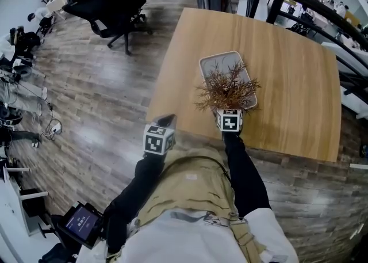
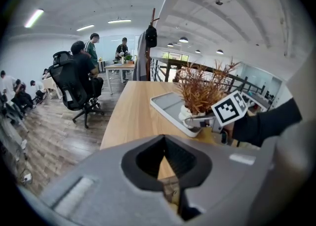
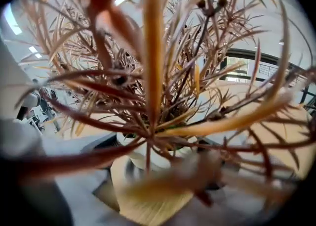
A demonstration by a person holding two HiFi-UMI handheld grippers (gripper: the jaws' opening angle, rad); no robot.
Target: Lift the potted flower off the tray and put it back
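The potted flower (image 1: pixel 227 88) has dry brown-orange spiky leaves and a small white pot (image 3: pixel 148 157). It stands at the near end of the grey tray (image 1: pixel 215 63) on the wooden table (image 1: pixel 293 89). Whether the pot rests on the tray or hangs just above it I cannot tell. My right gripper (image 1: pixel 229 110) reaches in under the leaves, and its dark jaws press the pot on both sides. In the left gripper view the right gripper (image 2: pixel 200 118) meets the pot (image 2: pixel 189 113) at the tray's (image 2: pixel 168 106) near corner. My left gripper (image 1: pixel 165 122) hangs by the table's near left corner, shut and holding nothing.
A black office chair (image 1: pixel 109 8) stands on the wood floor left of the table. Cables and gear (image 1: pixel 23 100) lie along the far left. A dark railing (image 1: pixel 305 3) runs behind the table. People sit and stand at a far desk (image 2: pixel 106 54).
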